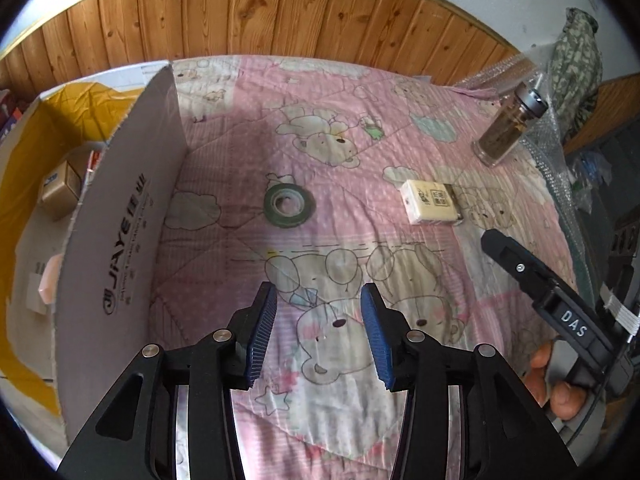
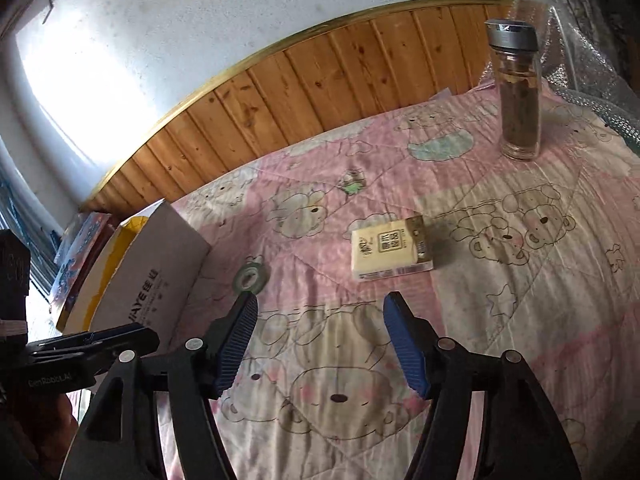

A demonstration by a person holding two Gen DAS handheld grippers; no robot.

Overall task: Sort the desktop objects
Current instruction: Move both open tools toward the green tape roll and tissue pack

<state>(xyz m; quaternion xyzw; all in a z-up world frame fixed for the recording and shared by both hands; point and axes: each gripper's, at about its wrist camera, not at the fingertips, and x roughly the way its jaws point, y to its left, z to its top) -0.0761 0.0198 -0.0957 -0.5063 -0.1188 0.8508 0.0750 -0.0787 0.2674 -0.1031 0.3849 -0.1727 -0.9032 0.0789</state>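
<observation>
A pink quilt with cartoon bears covers the surface. On it lie a dark green tape roll and a cream tissue pack; a glass bottle with a grey cap stands upright at the far right. My left gripper hovers open above the quilt, short of the tape roll, nothing between its blue pads. My right gripper is open too, just short of the tissue pack. The right gripper's body shows at the right of the left wrist view.
An open cardboard box with yellow lining stands at the quilt's left edge, holding small boxes. Wooden wall panelling runs behind. Bubble wrap and a camouflage cloth lie at the far right.
</observation>
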